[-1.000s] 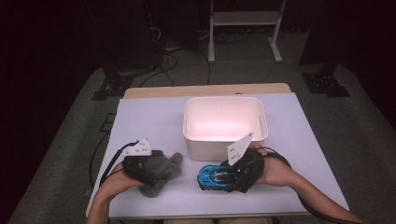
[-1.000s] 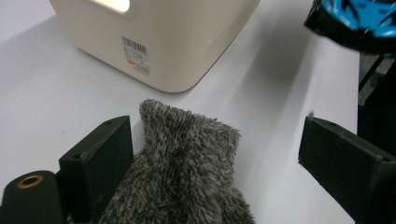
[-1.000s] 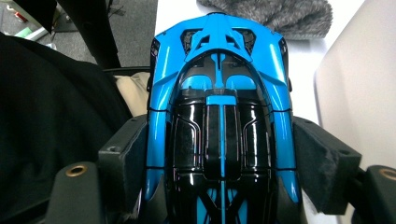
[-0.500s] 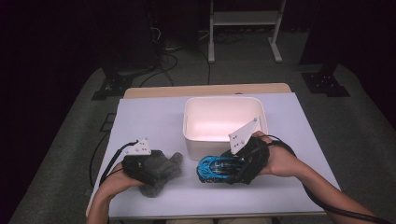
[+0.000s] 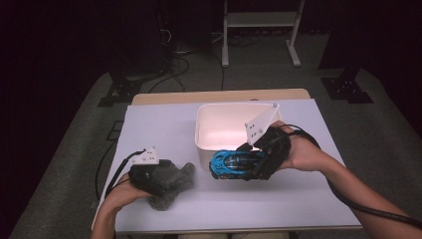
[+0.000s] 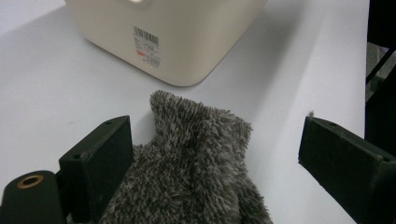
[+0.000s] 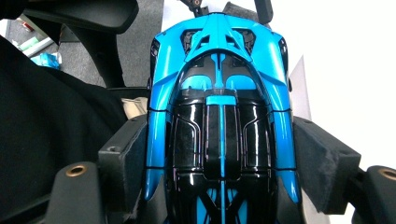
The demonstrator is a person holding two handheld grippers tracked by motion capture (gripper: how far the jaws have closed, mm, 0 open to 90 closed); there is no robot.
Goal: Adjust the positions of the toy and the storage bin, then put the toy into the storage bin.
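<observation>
A blue and black toy car (image 5: 226, 160) hangs above the table just in front of the white bin (image 5: 203, 130). My right gripper (image 5: 245, 164) is shut on the car. In the right gripper view the pads (image 7: 125, 158) press on both flanks of the car (image 7: 219, 93). A grey fuzzy plush piece (image 5: 175, 185) lies on the table at the near left. My left gripper (image 5: 166, 175) rests over it, open. In the left gripper view the plush (image 6: 201, 163) leans on one jaw while the other stands well clear of it, and the left gripper (image 6: 219, 137) is wide apart.
The white bin (image 6: 177, 42) stands mid-table with a barcode label on its near wall; its inside looks bare. The white table top (image 5: 164, 129) ends at a wooden strip at the back. Cables trail from both grippers off the near edge. Dark floor and stands surround the table.
My right gripper has risen with the blue car and drifted toward the bin's near wall. The left gripper and the plush have stayed put.
</observation>
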